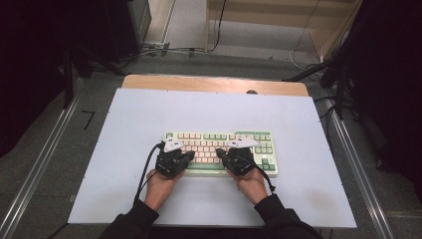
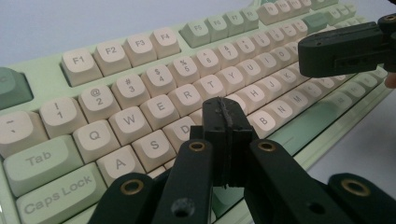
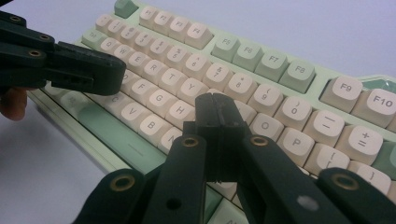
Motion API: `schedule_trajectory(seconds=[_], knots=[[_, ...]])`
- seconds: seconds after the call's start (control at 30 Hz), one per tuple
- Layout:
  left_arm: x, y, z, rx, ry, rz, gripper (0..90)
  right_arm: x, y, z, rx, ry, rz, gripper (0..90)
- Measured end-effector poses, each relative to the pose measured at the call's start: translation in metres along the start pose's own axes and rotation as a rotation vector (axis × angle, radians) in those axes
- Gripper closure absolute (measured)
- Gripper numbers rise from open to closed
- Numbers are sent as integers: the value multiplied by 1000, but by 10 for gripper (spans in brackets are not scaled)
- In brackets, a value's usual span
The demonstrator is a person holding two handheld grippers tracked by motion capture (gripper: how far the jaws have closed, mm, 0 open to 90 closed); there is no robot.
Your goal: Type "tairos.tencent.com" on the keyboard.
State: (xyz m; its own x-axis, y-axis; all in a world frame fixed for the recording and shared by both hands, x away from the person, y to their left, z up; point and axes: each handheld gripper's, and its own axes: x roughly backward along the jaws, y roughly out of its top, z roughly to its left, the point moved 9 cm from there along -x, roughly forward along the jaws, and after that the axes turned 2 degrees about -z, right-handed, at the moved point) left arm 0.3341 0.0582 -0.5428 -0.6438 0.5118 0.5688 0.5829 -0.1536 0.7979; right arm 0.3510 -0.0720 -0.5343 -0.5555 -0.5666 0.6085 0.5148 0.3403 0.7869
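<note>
- Left gripper (image 2: 225,112): jaws pressed together with nothing between them, tips over the keyboard (image 2: 140,102) near the D and F keys.
- Right gripper (image 3: 217,109): jaws likewise together and empty, over the keys around J and K.
- The gripper views give readable key legends; the high view shows the green-and-cream keyboard lying right of centre on the white board (image 1: 124,124), both hands at its near edge.
- From above, the jaw tips are too small to judge, and whether they touch keys is unclear.
</note>
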Motion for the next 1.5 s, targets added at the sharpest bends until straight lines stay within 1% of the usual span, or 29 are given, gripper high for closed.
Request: schedule_trajectory(seconds=[0.3,0.37,0.47,0.53,0.57,0.63,0.67,0.77,0.83,0.9,0.97,1.03,1.23,1.37,1.5], knots=[[1,-3,-2,-8,6,15,900,1,0,-1,1,-3,-4,875],[0,-4,-2,-10,17,17,900,1,0,-2,1,-4,-4,875],[-1,-5,-3,-22,28,23,900,1,0,-2,1,-5,-1,875],[-2,-7,-3,-35,33,41,900,1,-1,-2,0,-5,0,875],[-2,-7,-2,-31,33,32,900,1,-1,-2,-1,-5,0,875],[-2,-7,-2,-32,29,36,900,1,-1,-2,-1,-5,1,875],[-2,-6,-2,-28,27,30,900,1,-1,-2,0,-5,0,875],[1,-2,-2,-18,21,4,900,1,-1,-3,-3,-6,-2,875],[4,3,0,-15,29,-18,900,2,0,-3,-4,-6,-1,875],[4,6,4,-9,30,-38,900,2,0,-3,-3,-6,-2,875],[4,9,11,0,48,-51,900,2,0,-2,-3,-5,-2,875],[2,10,16,11,56,-60,900,1,-1,-2,-1,-5,-1,875],[-2,13,25,27,82,-64,900,1,-1,-1,-1,-3,0,875],[-6,14,27,33,86,-59,900,1,-1,-1,-2,-4,1,875],[-8,17,26,30,87,-63,900,1,-1,-1,-2,-4,1,875]])
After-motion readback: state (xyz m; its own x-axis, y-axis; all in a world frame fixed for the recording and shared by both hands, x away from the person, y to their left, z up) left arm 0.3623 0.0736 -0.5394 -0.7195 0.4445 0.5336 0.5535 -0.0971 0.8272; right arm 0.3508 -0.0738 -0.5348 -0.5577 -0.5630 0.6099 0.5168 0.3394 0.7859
